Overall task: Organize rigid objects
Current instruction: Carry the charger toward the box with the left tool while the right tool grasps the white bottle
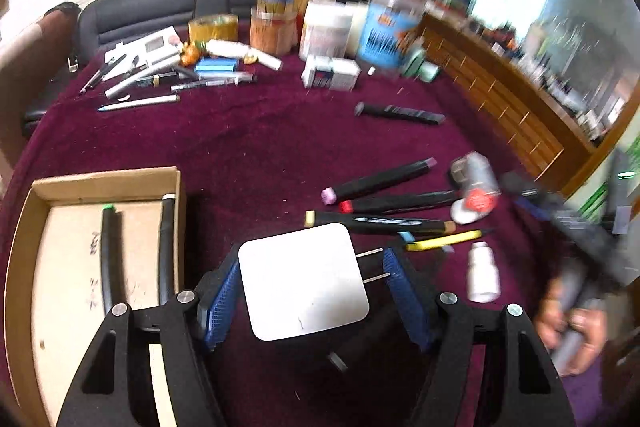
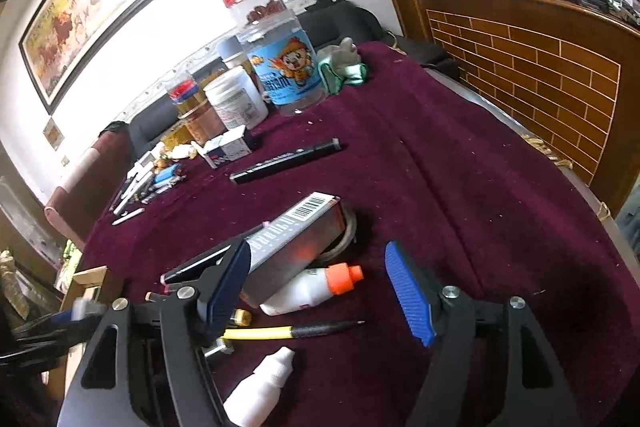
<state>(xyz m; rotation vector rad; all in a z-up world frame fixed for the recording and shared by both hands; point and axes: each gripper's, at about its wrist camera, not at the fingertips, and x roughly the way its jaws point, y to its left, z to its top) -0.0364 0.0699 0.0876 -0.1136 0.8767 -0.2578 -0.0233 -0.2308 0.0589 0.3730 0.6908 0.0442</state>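
My left gripper point(image 1: 308, 291) holds a white square plug charger point(image 1: 302, 283) between its blue pads, above the purple cloth, just right of a cardboard box point(image 1: 24, 267) that holds two black markers point(image 1: 110, 259). Several black markers point(image 1: 380, 183) and a yellow pen point(image 1: 444, 241) lie ahead to the right. My right gripper point(image 2: 320, 291) is open and empty over a grey barcoded box point(image 2: 296, 239), a white bottle with an orange cap point(image 2: 312, 291), the yellow pen point(image 2: 276, 331) and a small white bottle point(image 2: 260, 387).
Jars and tubs point(image 1: 328, 19) stand at the table's far edge, with pens and small items point(image 1: 160, 79) to the left. A long black stick point(image 2: 284, 161) lies mid-table. A wooden brick-pattern counter point(image 2: 540, 67) stands to the right.
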